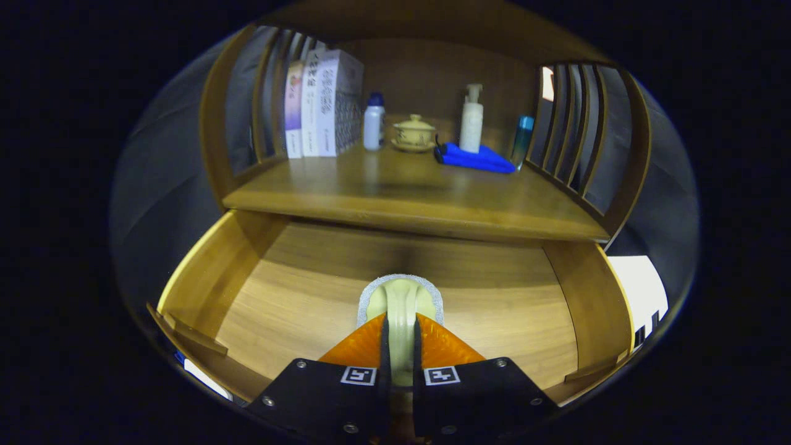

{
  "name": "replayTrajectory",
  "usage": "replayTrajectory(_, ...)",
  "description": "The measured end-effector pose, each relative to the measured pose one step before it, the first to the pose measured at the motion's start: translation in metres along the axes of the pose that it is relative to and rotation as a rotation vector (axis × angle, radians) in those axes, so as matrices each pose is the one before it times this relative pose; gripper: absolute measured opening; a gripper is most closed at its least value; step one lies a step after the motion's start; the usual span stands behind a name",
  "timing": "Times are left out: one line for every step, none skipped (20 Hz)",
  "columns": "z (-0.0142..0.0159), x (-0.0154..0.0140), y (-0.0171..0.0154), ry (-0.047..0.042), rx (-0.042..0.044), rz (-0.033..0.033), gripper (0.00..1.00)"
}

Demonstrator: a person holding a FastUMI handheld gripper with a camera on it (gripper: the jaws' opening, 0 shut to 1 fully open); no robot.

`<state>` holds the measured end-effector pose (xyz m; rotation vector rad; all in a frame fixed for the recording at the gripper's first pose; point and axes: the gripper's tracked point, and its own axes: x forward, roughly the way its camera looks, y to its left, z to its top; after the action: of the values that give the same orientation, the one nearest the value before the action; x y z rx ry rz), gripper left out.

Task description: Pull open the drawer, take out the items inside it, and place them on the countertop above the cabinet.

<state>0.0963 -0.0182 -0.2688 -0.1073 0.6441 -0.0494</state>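
between the fingers: pale brush handle, clamped.
gripper (pixel 400 337) closed on the brush (pixel 400 303), both fingers pressing its handle (bristle pad faces ahead), over the bare floor of the open drawer (pixel 494 296). beyond, on the countertop (pixel 395 185): books (pixel 321 105), white bottle (pixel 373 122), lidded cup (pixel 414 133), pump bottle (pixel 471 120) on a blue cloth (pixel 476 159), teal bottle (pixel 523 139).

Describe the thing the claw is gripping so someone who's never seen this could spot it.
Start at the open wooden drawer under the countertop. Over its bare floor, the claw is shut on a pale cream object with a rounded, grey-rimmed end. It is the one item in the drawer; the bottles, books and cloth stand above.
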Motion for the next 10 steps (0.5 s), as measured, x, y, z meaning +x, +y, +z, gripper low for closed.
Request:
replayTrajectory(0.00788, -0.00752, -0.00043, -0.02787, -0.00851, -0.00146, 0.14)
replayTrajectory(0.01075, -0.00646, -0.00243, -0.02834, -0.00482, -0.01156, 0.14)
replayTrajectory(0.01185, -0.00464, -0.00394, -0.02759, 0.00134, -0.01180, 0.14)
replayTrajectory(0.01416, -0.00390, -0.00359, -0.03014, 0.01068, -0.00997, 0.14)
replayTrajectory(0.01408, -0.00295, -0.00230, -0.03221, 0.01641, -0.00539, 0.14)
replayTrajectory(0.01561, -0.00060, -0.00171, -0.03077, 0.01869, -0.00091, 0.14)
replayTrajectory(0.01298, 0.00061, -0.00272, -0.02657, 0.01272, -0.00295, 0.14)
replayTrajectory(0.01311, 0.00239, -0.00299, -0.02080, -0.00015, -0.00490, 0.14)
replayTrajectory(0.01105, 0.00322, -0.00435, -0.01885, -0.00891, -0.01191, 0.14)
replayTrajectory(0.01046, 0.00420, -0.00356, -0.01308, -0.01317, -0.00714, 0.14)
